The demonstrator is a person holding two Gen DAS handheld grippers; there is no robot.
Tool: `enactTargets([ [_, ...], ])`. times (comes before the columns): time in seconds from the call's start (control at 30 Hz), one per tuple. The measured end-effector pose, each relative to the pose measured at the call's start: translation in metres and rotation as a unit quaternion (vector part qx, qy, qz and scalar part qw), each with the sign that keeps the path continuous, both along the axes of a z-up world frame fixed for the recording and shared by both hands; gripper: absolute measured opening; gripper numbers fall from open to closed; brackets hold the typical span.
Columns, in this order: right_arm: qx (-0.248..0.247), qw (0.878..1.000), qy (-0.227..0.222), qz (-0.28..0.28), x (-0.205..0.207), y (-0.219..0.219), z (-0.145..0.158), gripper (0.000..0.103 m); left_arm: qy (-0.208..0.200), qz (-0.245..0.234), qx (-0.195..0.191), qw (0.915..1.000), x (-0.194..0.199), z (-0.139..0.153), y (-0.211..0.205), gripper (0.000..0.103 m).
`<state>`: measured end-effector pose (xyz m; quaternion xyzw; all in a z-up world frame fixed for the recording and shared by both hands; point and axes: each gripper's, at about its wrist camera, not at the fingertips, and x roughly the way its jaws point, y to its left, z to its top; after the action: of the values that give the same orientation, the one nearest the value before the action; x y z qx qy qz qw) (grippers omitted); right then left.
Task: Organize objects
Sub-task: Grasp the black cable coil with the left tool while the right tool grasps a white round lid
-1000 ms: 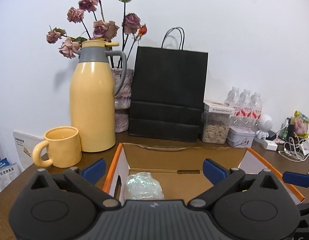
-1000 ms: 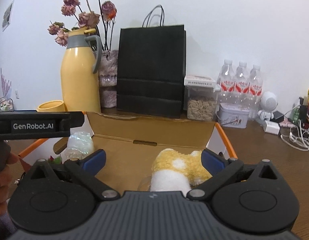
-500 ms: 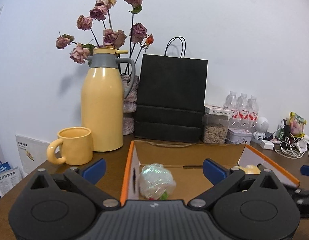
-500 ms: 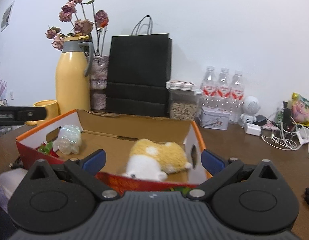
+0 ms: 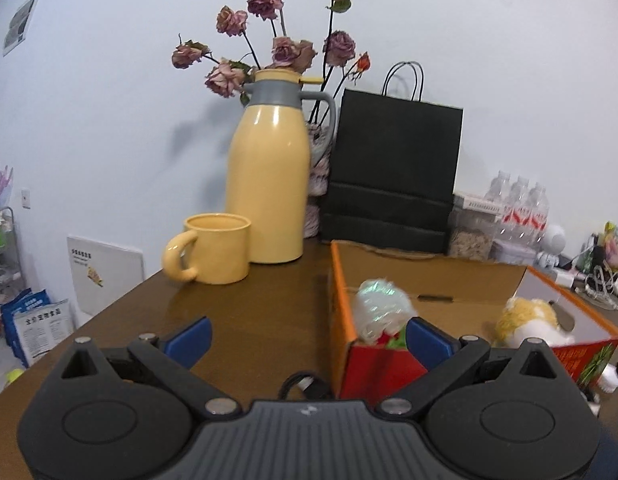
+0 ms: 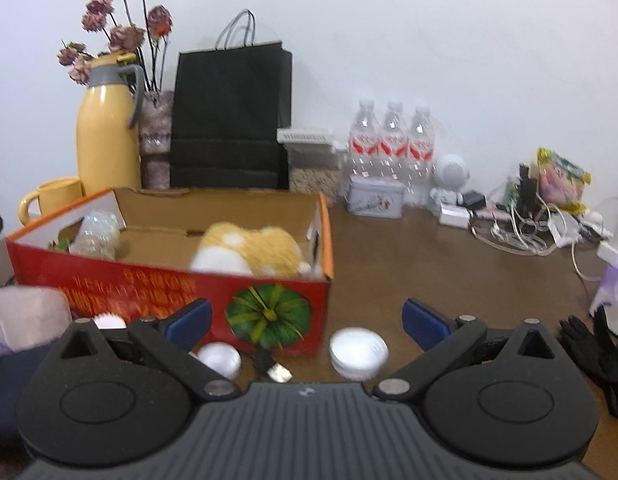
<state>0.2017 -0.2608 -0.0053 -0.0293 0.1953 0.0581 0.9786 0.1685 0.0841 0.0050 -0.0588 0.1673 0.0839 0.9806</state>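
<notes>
An open red and orange cardboard box [image 6: 149, 286] [image 5: 341, 300] stands on the brown table. Inside it lie a yellow and white plush toy [image 6: 253, 248] [image 5: 525, 318] and a shiny wrapped bundle [image 6: 97, 234] [image 5: 379, 306]. My right gripper [image 6: 305, 320] is open and empty, just in front of the box's right front corner. Two small white lidded jars [image 6: 358, 352] [image 6: 219, 359] sit on the table between its fingers. My left gripper [image 5: 307, 338] is open and empty, at the box's left front corner.
Along the back wall stand a yellow thermos [image 5: 269, 184], a yellow mug [image 5: 215, 248], dried roses, a black paper bag [image 6: 229, 120], a seed container, water bottles [image 6: 393, 140], a tin [image 6: 375, 200]. Cables and chargers [image 6: 521, 228] clutter the right; black gloves [image 6: 601, 356] lie near right.
Both grippers have pulled back out of the box and toward the front; the left has also swung left. The plush toy stays in the box, with the right gripper now outside it.
</notes>
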Motion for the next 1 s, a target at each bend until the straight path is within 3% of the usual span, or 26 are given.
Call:
enactTargets([
  [0.33, 0.010, 0.998, 0.064, -0.016, 0.000, -0.030, -0.015, 0.103, 0.058, -0.003, 0.033, 0.9978, -0.004, -0.017, 0.013, 0.103],
  [0.7, 0.014, 0.987, 0.153, -0.039, 0.025, -0.050, -0.031, 0.103, 0.129, -0.003, 0.037, 0.9909, 0.014, -0.032, 0.036, 0.103],
  [0.9, 0.006, 0.987, 0.155, -0.034, 0.029, -0.051, -0.031, 0.103, 0.171, -0.014, 0.029, 0.9847, 0.026, -0.042, 0.040, 0.103],
  [1.0, 0.006, 0.987, 0.155, -0.029, 0.031, -0.052, -0.031, 0.103, 0.153, -0.021, 0.018, 0.9878, 0.022, -0.039, 0.042, 0.103],
])
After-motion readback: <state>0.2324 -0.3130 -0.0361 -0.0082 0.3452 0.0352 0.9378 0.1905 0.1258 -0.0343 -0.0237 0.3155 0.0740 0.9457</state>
